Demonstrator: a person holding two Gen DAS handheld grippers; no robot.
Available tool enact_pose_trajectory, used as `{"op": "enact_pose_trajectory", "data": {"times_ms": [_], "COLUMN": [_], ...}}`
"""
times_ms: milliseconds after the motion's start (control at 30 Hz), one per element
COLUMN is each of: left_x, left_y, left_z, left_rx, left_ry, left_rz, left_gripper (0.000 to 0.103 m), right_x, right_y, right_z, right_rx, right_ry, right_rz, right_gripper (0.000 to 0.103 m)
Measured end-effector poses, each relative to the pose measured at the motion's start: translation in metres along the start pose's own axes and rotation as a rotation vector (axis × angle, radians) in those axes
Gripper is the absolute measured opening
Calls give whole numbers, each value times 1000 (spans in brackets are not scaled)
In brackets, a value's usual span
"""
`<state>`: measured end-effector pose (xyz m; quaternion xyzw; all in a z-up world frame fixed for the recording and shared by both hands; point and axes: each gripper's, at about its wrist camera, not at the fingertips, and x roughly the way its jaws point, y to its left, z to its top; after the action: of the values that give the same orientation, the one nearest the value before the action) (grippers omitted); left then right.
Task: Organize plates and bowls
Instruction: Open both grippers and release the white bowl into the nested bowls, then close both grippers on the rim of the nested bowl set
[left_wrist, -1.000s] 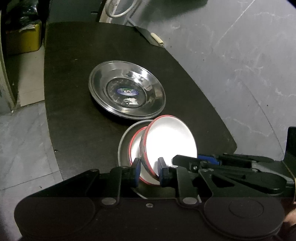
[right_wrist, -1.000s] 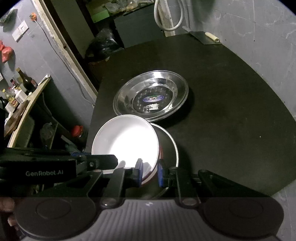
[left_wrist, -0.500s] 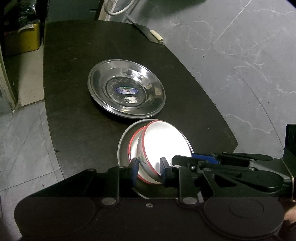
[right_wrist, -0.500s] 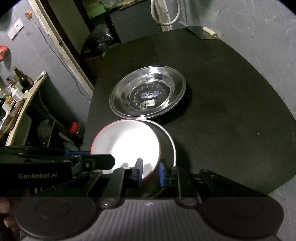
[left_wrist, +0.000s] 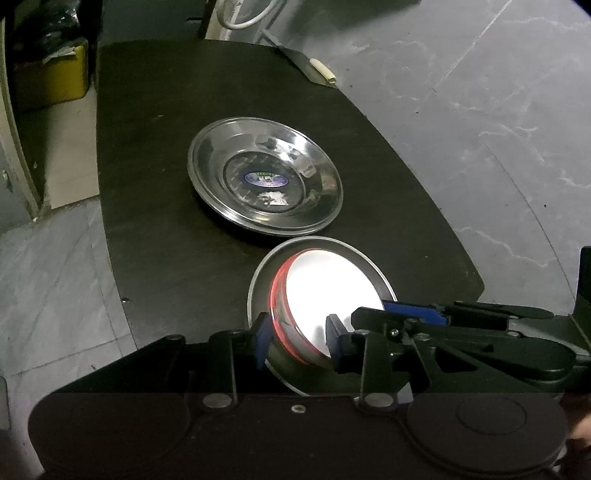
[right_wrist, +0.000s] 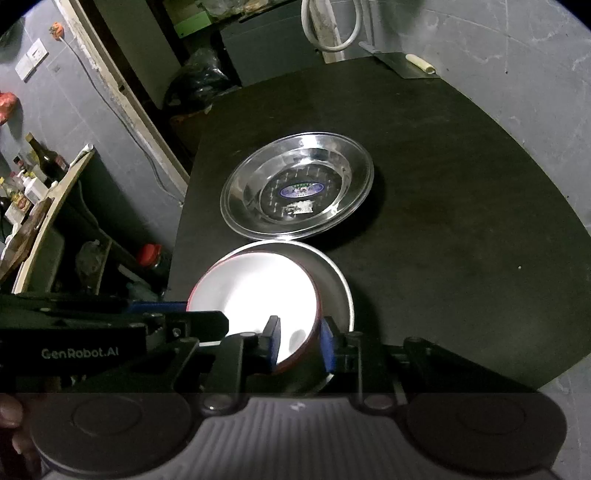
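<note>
We have just lowered the white bowl (left_wrist: 325, 295) into the steel bowl (right_wrist: 332, 280) on the counter (left_wrist: 155, 184), and with our left gripper (left_wrist: 295, 339) and right gripper (right_wrist: 299, 345) now loosened astride its rim, nesting looks done.

Bare worktop (right_wrist: 461, 229) lies open to the right of the steel plate (right_wrist: 297, 194) and beyond it to the far edge, where a cleaver (right_wrist: 408, 62) lies. The near left corner is blocked: the red-rimmed bowl (right_wrist: 255, 291) sits in a steel dish (right_wrist: 338, 291) just beside the plate. The worktop's left strip (left_wrist: 144, 184) is bare.
</note>
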<state>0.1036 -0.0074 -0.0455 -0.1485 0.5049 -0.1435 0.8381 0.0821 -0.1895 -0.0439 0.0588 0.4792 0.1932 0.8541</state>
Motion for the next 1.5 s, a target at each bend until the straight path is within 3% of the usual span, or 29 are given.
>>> {"op": "enact_pose_trajectory", "data": {"times_ms": [167,267,333,400,467,533,600,667,800,833,1267,1500], "left_x": [-3,-9,-15,-21,-27,-32,-36,-40,-46,-47,-47,-42], "left_y": [1,4,6,10,12,14,15,17,18,19,25,33], "left_z": [-1,-1,-2,-2,-2,-3,-3,-3,-4,-5,-11,-16], "left_rx": [-4,-17,-25,-40,-56,-63,-67,-74,-70,-70,-82,-93], "left_ry": [-19,-50,-75,-97,-121,-144,-157,-163,-181,-183,-179,-115], "left_rz": [-13,-24,-15,-9,-6,16,45,65,103,109,160,185], "left_gripper": [40,48,57,59,69,91,102,102,102,102,102,102], "right_x": [-1,-4,-7,-11,-14,-19,-22,-26,-32,-33,-30,-25], "right_y": [1,1,1,1,0,-1,-1,-1,-2,-3,-22,-34], "right_z": [0,-1,-1,-2,-3,-3,-3,-3,-4,-4,-10,-11], "right_rx": [-1,2,4,9,15,21,27,33,45,50,143,144], "right_ry": [-5,-22,-40,-58,-78,-100,-120,-140,-181,-192,-204,-175], "right_rz": [-1,-2,-1,3,8,8,5,5,-4,-14,-193,-294], "right_gripper": [30,33,38,46,51,58,64,72,100,103,103,103]}}
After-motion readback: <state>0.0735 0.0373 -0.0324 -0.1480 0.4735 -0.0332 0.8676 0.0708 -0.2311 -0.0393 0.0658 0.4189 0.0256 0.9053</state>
